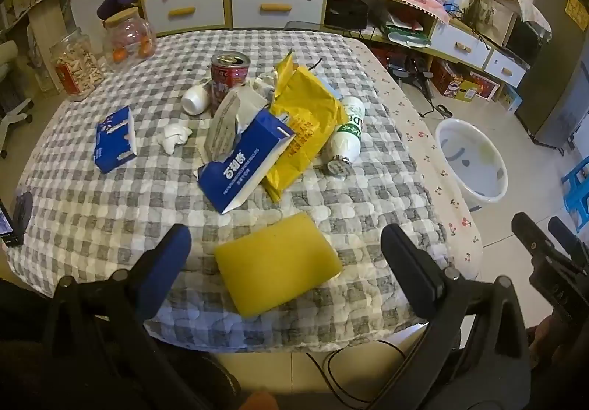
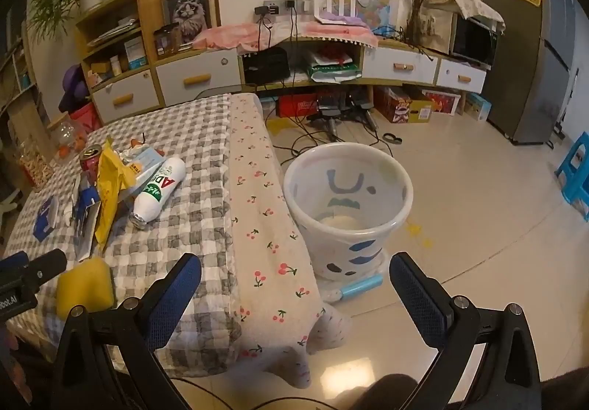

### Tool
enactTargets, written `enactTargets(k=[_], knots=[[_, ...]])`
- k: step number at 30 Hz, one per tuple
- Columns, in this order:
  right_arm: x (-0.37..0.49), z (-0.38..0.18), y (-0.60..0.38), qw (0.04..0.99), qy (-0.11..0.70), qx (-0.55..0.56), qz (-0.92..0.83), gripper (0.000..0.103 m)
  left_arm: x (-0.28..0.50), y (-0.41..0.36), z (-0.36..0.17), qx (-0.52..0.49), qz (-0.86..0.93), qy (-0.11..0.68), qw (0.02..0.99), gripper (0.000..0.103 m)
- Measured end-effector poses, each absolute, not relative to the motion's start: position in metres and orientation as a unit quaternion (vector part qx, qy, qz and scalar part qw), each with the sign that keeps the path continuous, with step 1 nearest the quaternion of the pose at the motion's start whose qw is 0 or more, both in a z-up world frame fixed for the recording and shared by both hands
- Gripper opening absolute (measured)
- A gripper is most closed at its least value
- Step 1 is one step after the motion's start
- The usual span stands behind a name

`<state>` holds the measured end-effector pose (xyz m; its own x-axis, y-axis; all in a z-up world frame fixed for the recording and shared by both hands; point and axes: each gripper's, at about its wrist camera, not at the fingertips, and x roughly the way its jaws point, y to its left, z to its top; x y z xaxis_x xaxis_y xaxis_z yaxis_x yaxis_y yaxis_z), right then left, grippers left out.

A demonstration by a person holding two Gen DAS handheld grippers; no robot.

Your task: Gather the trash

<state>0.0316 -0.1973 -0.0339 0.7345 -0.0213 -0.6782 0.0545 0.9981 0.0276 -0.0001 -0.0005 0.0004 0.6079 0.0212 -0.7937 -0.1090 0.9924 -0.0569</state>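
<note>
Left gripper (image 1: 285, 255) hangs w/ jaws spread wide over the near edge of the grey-and-white checked quilted worktop (image 1: 110, 211), nothing held; a yellow rectangular sponge (image 1: 276, 264) lies on the cloth between its fingers, not touched. Right gripper (image 2: 294, 281) also stands wide & empty, off the worktop's right side, above the cherry-print cloth overhang (image 2: 265, 244) and the floor. Trash sits in a heap mid-worktop: torn blue cardboard tissue box (image 1: 244, 167) leaning on a crumpled yellow plastic bag (image 1: 307, 122), a white plastic bottle w/ green label (image 1: 348, 135) lying on its side just right of the bag, an opened red tin can (image 1: 228, 73) upright behind, a small white cup (image 1: 195, 98) tipped over beside the can, a crumpled white tissue (image 1: 175, 137) left of the box. A blue tissue pack (image 1: 116, 139) lies apart, further left. White translucent plastic bin w/ painted marks (image 2: 348, 203) stands on the floor just beside the overhang; something pale at its bottom, can't tell what.
</note>
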Motion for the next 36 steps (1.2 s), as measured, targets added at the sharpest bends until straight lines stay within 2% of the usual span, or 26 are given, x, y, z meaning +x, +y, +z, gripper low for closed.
enactTargets(k=[36], knots=[[0.0319,-0.0354,-0.2027,0.930,0.366,0.037,-0.022,0.103,-0.0009,0.0030,-0.0016,-0.046,0.042,0.440,0.896,0.102]])
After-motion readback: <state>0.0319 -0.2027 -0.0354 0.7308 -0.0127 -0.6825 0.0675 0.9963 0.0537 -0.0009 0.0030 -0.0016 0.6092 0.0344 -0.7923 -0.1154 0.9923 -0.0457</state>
